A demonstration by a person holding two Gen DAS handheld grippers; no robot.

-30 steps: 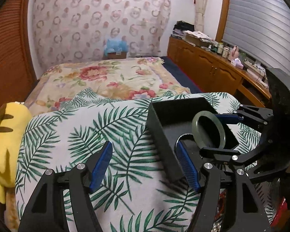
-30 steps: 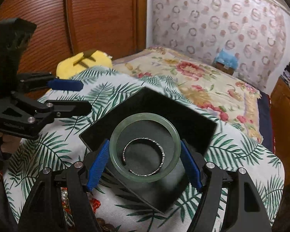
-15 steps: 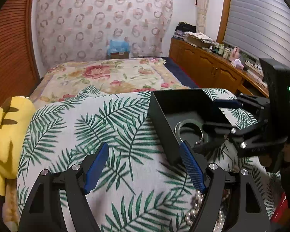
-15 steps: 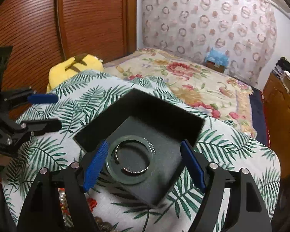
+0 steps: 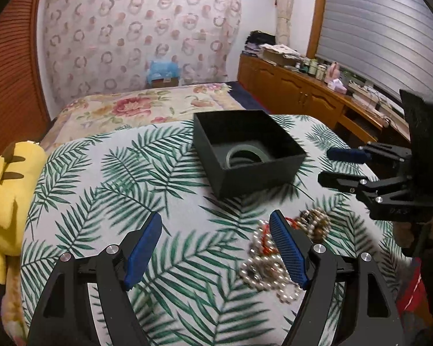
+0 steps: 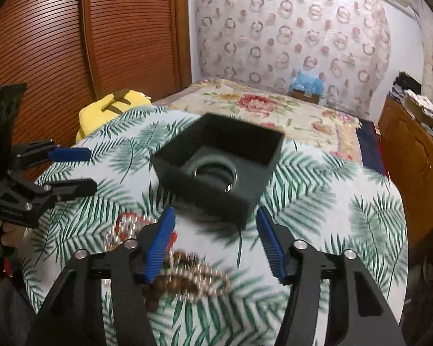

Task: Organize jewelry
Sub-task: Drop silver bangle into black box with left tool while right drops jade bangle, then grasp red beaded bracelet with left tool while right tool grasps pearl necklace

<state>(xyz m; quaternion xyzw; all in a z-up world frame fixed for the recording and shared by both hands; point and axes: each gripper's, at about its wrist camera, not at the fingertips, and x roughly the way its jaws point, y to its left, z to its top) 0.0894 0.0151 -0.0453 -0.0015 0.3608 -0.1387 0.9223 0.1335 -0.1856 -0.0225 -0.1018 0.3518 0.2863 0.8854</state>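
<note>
Yellow plush (image 5: 5, 178) at far left edge; left gripper (image 5: 216, 248) wide, empty, above the pearl-and-bead heap (image 5: 277, 259) likely queued next; black box (image 5: 245, 150) centre holds green bangle (image 5: 246, 155); right gripper (image 6: 213, 242) wide, empty; palm-print cloth (image 5: 101, 201), bedroom behind.

Matt black box (image 5: 246, 155); glossy green bangle (image 5: 246, 155); pearly beads (image 5: 270, 271); leaf-print cloth (image 5: 106, 178); slatted wood door (image 6: 72, 43).

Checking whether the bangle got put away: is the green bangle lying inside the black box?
Yes, the green bangle lies flat on the floor of the open black box, and neither gripper touches it.
</note>
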